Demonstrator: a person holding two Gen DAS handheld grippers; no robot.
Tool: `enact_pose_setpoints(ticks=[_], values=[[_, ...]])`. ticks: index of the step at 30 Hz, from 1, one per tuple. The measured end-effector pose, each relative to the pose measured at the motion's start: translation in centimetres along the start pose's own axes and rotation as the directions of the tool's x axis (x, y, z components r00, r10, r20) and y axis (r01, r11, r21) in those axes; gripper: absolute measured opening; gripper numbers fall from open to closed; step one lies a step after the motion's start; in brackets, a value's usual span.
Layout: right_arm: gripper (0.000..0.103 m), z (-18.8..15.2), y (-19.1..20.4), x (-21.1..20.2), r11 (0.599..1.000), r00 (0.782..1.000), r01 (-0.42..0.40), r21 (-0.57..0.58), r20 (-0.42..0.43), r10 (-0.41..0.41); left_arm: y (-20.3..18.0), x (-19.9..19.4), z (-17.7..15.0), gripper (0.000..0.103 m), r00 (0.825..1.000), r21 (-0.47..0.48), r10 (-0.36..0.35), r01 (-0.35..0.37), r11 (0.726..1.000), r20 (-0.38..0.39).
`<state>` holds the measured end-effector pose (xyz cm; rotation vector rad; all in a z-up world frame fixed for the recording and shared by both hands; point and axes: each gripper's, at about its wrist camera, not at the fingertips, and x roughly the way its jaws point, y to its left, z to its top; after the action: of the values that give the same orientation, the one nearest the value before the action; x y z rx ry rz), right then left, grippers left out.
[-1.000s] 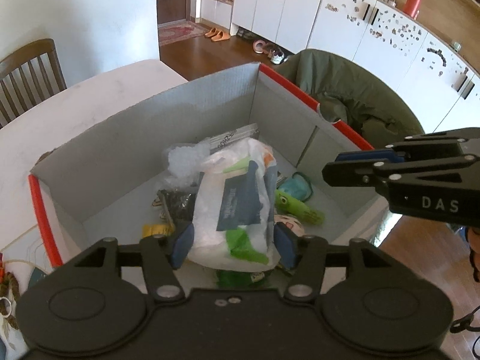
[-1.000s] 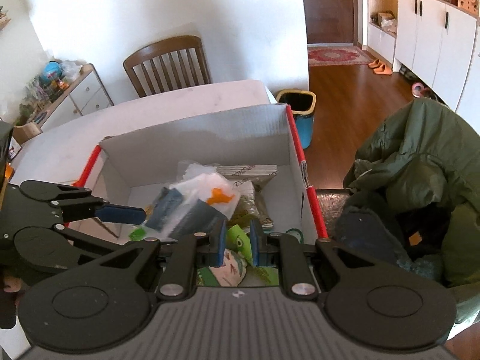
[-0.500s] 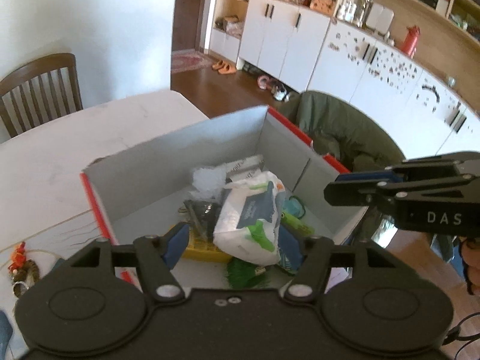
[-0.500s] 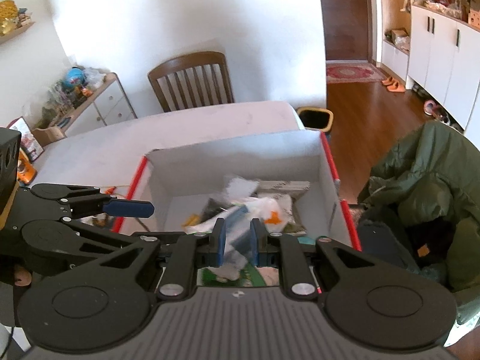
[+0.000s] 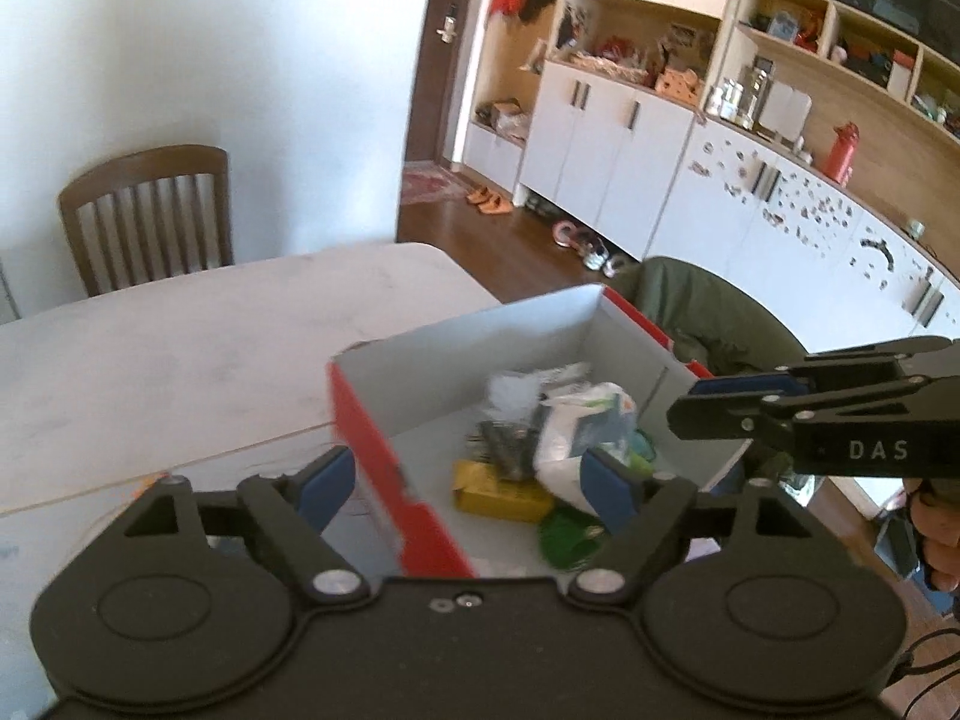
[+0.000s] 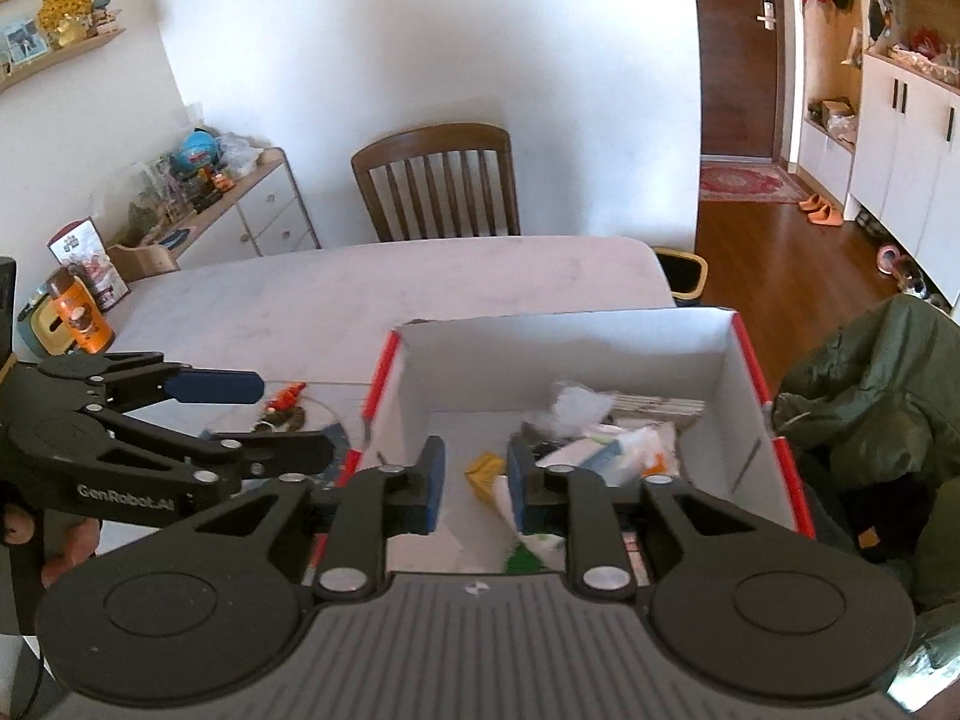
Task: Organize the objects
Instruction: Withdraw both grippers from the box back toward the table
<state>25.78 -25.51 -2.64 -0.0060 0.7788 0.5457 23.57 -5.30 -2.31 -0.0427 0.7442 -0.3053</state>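
A red-rimmed cardboard box [image 5: 480, 342] [image 6: 570, 348] stands on the white table [image 5: 180, 348]. In it lie a white plastic packet [image 5: 576, 432] [image 6: 624, 450], a yellow carton [image 5: 498, 489] [image 6: 483, 471], a green item [image 5: 567, 534] and other small things. My left gripper [image 5: 468, 480] [image 6: 294, 420] is open wide and empty, raised above the box's near-left wall. My right gripper [image 6: 477, 480] [image 5: 702, 405] hovers over the box's near side. Its jaws stand a narrow gap apart with nothing between them.
A green jacket [image 6: 870, 396] lies over a seat against the box's right side. A wooden chair [image 6: 438, 180] stands behind the table. An orange bottle [image 6: 81, 318] and a beaded trinket [image 6: 288, 399] lie on the table to the left. A person's hand [image 5: 942, 534] holds the right gripper.
My left gripper opened and let go of the white packet, which now lies in the box. Both grippers rose up and back; the left one also shifted to the left.
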Motion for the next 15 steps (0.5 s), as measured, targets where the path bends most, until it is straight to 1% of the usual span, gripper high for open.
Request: enact_pose_setpoints(ticks=[1, 3, 4, 5, 7, 10, 11, 13, 15], values=[[0.029, 0.0, 0.5, 0.0, 1.000, 1.000, -0.004, -0.001, 0.001, 0.004, 0.5, -0.4, -0.1, 0.084, 1.000, -0.006, 0.007, -0.007, 1.000, 0.005], [0.032, 0.1, 1.5, 0.0, 1.000, 1.000, -0.001, -0.008, 0.007, 0.001, 1.6, -1.3, -0.3, 0.084, 1.000, -0.020, 0.019, -0.019, 1.000, 0.014], [0.036, 0.1, 2.0, 0.1, 1.000, 1.000, 0.003, -0.013, 0.009, -0.002, 2.2, -1.8, -0.4, 0.086, 0.999, -0.024, 0.027, -0.026, 0.999, 0.020], [0.046, 0.1, 2.4, 0.1, 1.000, 1.000, 0.001, -0.014, 0.011, -0.001, 2.9, -2.4, -0.7, 0.087, 0.999, -0.027, 0.033, -0.032, 0.999, 0.023], [0.057, 0.0, 3.3, 0.1, 1.000, 1.000, -0.001, -0.017, 0.019, 0.001, 3.9, -3.2, -0.9, 0.090, 0.999, -0.031, 0.045, -0.044, 0.999, 0.027], [0.058, 0.0, 4.8, 0.4, 0.999, 1.000, 0.001, -0.036, 0.024, 0.000, 5.6, -4.3, -1.4, 0.093, 0.998, -0.041, 0.059, -0.058, 0.997, 0.027], [0.061, -0.1, 5.3, 0.5, 0.999, 1.000, 0.002, -0.040, 0.022, -0.001, 6.2, -4.5, -1.6, 0.094, 0.997, -0.046, 0.066, -0.064, 0.997, 0.027], [0.065, -0.1, 6.2, 0.9, 0.999, 1.000, -0.001, -0.040, 0.021, 0.002, 7.1, -5.0, -1.9, 0.097, 0.997, -0.052, 0.074, -0.073, 0.996, 0.028], [0.066, -0.1, 7.2, 1.2, 0.999, 1.000, -0.011, -0.043, 0.020, 0.011, 8.1, -5.4, -2.2, 0.100, 0.996, -0.060, 0.082, -0.080, 0.995, 0.028]])
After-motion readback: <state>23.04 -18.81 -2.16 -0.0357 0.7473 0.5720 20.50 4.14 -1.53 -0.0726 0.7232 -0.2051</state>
